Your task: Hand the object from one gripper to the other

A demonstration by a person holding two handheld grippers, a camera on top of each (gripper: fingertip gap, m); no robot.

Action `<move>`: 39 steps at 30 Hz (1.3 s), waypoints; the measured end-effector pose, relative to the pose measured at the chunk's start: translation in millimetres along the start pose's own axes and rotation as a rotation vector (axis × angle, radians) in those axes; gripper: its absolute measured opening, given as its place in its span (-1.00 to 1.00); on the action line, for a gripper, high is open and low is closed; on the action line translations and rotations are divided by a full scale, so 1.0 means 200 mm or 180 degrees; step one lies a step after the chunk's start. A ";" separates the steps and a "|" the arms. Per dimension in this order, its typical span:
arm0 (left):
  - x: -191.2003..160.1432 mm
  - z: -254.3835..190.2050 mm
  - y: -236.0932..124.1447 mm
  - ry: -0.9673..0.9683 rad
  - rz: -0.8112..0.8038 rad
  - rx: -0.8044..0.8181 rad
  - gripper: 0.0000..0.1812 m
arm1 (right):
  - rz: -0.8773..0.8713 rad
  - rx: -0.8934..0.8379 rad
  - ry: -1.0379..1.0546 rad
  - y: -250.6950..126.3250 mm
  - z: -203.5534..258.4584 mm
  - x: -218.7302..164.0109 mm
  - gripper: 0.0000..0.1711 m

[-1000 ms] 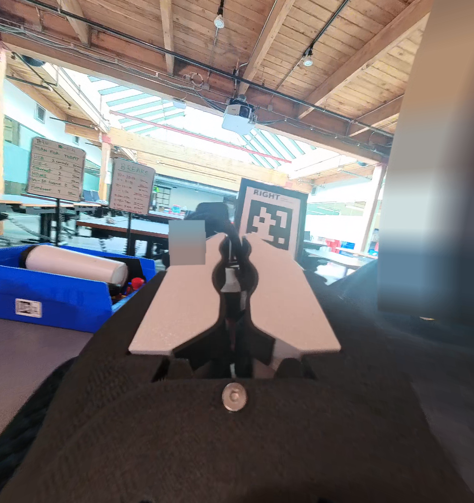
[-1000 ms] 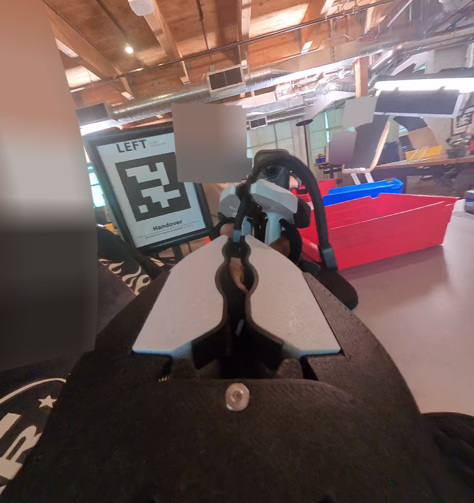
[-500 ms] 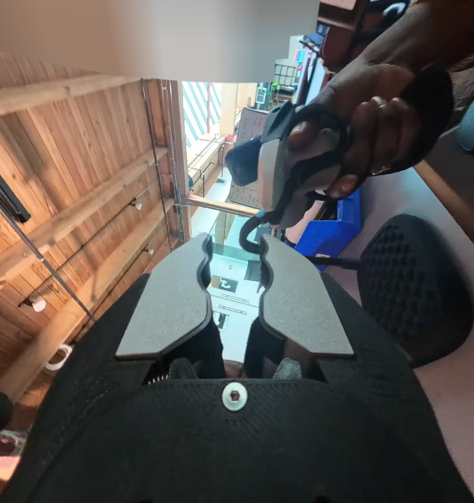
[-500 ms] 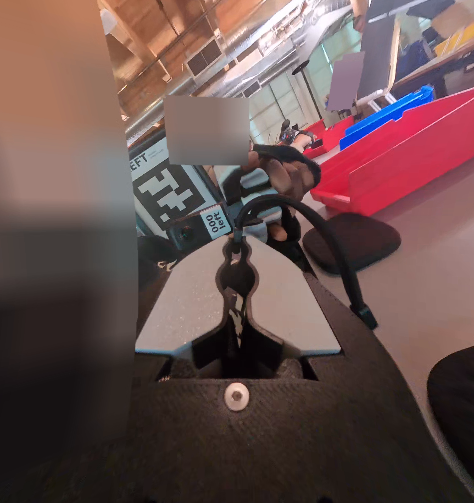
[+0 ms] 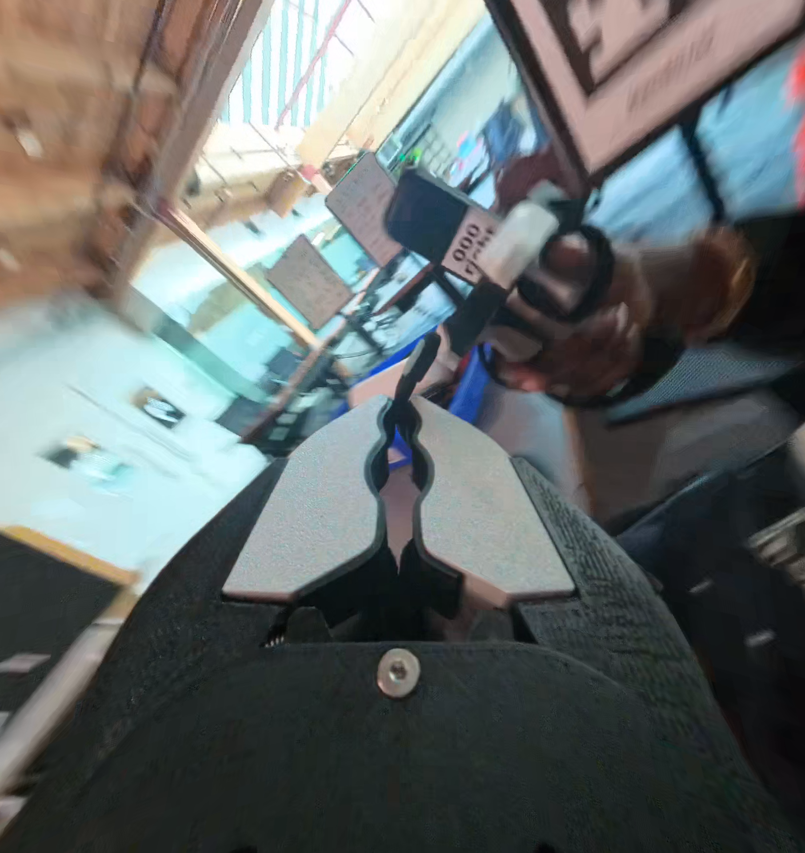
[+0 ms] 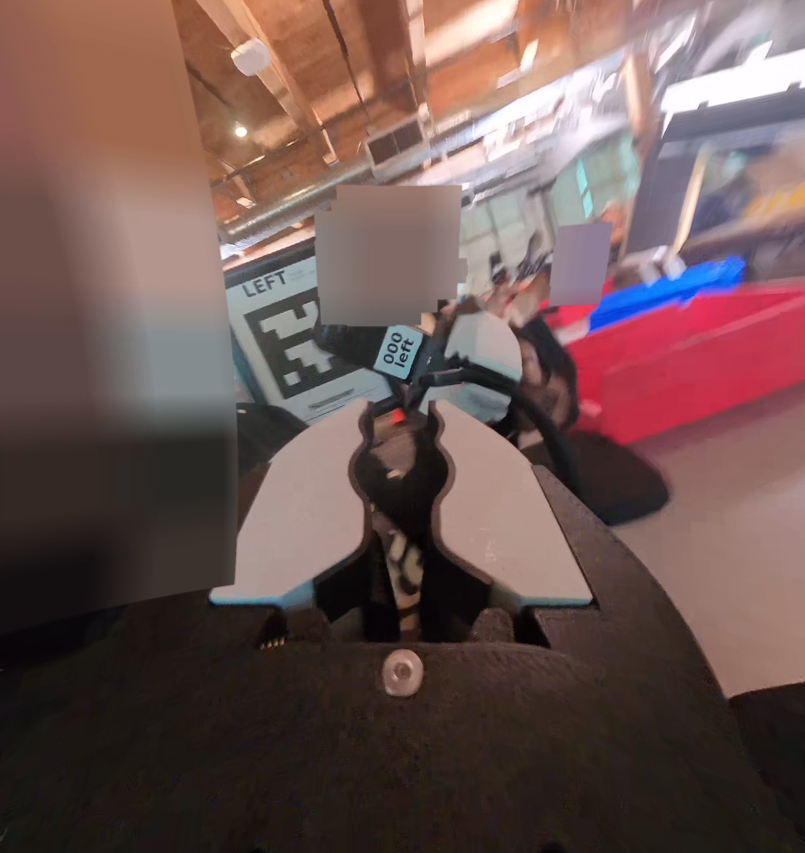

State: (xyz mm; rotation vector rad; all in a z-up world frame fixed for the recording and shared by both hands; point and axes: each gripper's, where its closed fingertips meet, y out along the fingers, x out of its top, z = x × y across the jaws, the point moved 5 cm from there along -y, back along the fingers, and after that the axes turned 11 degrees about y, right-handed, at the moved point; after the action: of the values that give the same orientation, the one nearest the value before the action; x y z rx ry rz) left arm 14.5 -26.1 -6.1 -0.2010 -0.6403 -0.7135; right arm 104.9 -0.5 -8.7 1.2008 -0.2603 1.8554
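- The left gripper (image 5: 399,406) has its fingers nearly closed, pinching the end of the black cable (image 5: 414,369) at their tips.
- The right gripper (image 6: 398,408) has its fingers moderately parted, holding nothing.
- The cable (image 6: 520,406) arcs just beyond those parted fingers.
- Risk: with only a tip pinch and motion-blurred views, a swing could slip the cable down onto the table (image 6: 714,577).

The grey tabletop (image 6: 737,577) lies open to the right gripper's (image 6: 398,408) right; a black pad (image 6: 622,480), red bin (image 6: 696,351) and placard (image 6: 275,351) crowd ahead.
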 end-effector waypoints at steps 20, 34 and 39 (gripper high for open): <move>0.04 0.00 0.01 -0.2936 -0.0988 -0.0781 -0.66 | 0.0115 -0.0321 -0.0879 -0.01 -0.03 0.01 -0.95; 0.03 -0.11 0.08 -0.2744 -0.0776 -0.1025 -0.95 | -0.0281 -0.0380 -0.0900 -0.03 -0.03 0.05 -0.94; 0.05 -0.04 0.04 -0.2884 -0.1053 -0.0896 -0.95 | -0.0441 -0.0411 -0.0879 -0.05 -0.03 0.08 -0.81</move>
State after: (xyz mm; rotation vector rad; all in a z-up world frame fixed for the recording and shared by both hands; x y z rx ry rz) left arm 29.8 -29.1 -6.8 -0.7121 -1.4578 -1.0311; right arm 106.1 18.3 -1.3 1.3487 -0.4317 1.5294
